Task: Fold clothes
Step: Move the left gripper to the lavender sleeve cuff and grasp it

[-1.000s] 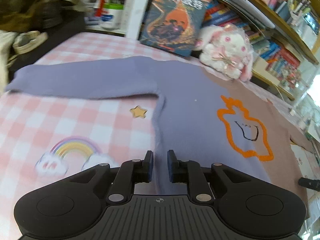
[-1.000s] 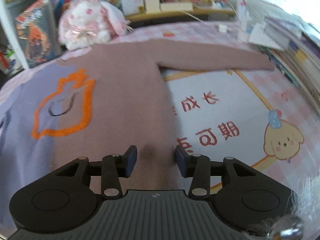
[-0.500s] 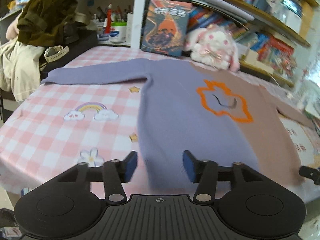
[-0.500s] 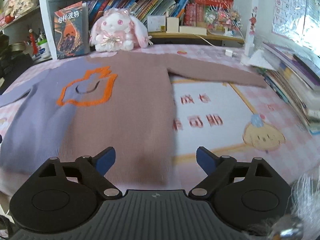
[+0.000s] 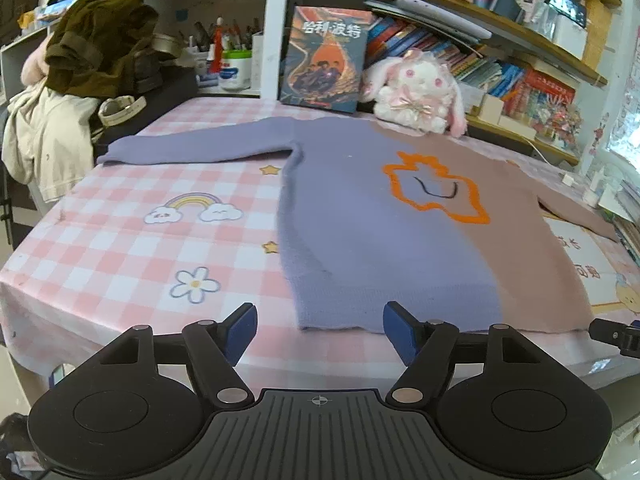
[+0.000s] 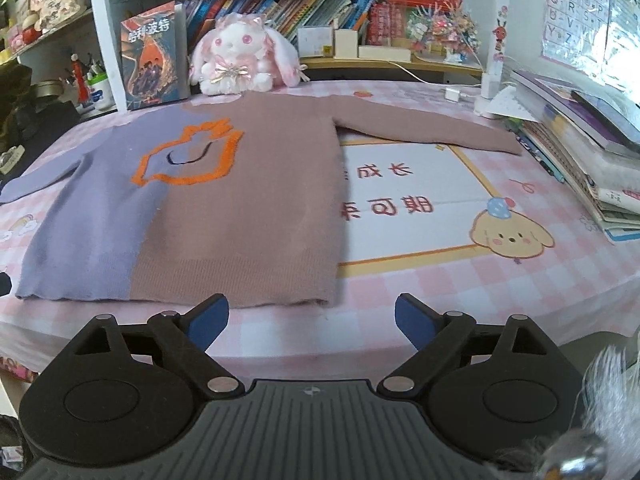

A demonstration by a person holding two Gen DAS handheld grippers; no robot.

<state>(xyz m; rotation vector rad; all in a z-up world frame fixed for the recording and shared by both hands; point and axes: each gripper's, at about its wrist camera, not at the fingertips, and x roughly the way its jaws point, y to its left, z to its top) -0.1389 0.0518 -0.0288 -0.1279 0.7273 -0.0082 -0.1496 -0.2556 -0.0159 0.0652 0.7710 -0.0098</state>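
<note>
Sweater (image 5: 360, 236): lies flat on the pink checked tablecloth (image 5: 120, 240), both sleeves spread out, hem at the near table edge.
Left gripper (image 5: 320, 334): jaws have just been opening; wide apart, nothing between them, just short of the purple hem.
Right gripper (image 6: 312, 322): jaws spread wide and empty, before the brown hem.
Plush rabbit (image 6: 240, 60): beyond the collar.

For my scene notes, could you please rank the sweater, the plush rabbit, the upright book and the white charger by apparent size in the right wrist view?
1. sweater
2. plush rabbit and upright book: too alike to rank
3. white charger
</note>
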